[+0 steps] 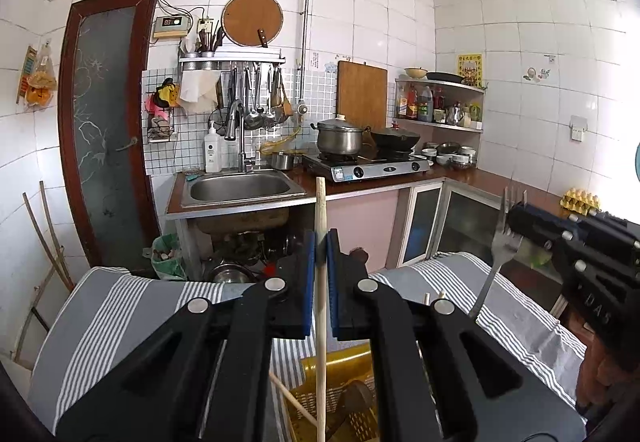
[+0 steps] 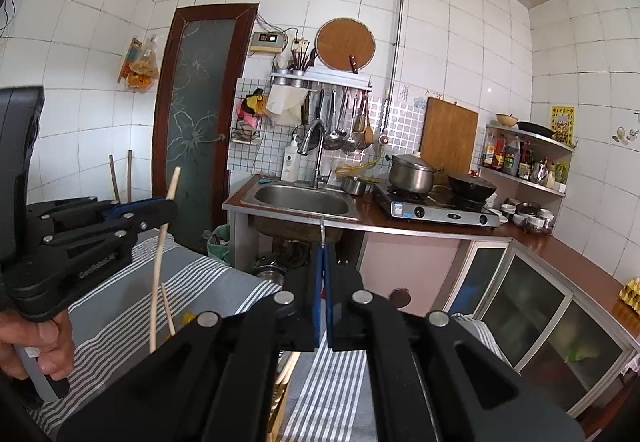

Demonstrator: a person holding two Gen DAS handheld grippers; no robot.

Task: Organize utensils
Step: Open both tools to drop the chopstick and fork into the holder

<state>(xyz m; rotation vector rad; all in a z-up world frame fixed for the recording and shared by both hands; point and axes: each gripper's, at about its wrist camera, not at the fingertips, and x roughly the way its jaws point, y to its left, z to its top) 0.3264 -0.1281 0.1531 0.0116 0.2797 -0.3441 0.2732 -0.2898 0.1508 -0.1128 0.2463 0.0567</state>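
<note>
My left gripper (image 1: 321, 242) is shut on a pale wooden chopstick (image 1: 320, 306) and holds it upright above a yellow slotted basket (image 1: 332, 394). A second chopstick (image 1: 292, 400) leans in the basket. My right gripper (image 1: 516, 220) is shut on a metal fork (image 1: 498, 262), tines up, at the right of the left wrist view. In the right wrist view the right gripper (image 2: 322, 248) shows the fork's thin edge (image 2: 321, 232) between its blue pads. The left gripper (image 2: 170, 208) holds the chopstick (image 2: 160, 262) at the left.
A grey and white striped cloth (image 1: 112, 310) covers the table under the basket. Beyond stand a steel sink (image 1: 240, 188), a gas stove (image 1: 366, 166) with a pot (image 1: 340, 136) and wok, glass-door cabinets (image 2: 532, 306) and a dark door (image 1: 106, 130).
</note>
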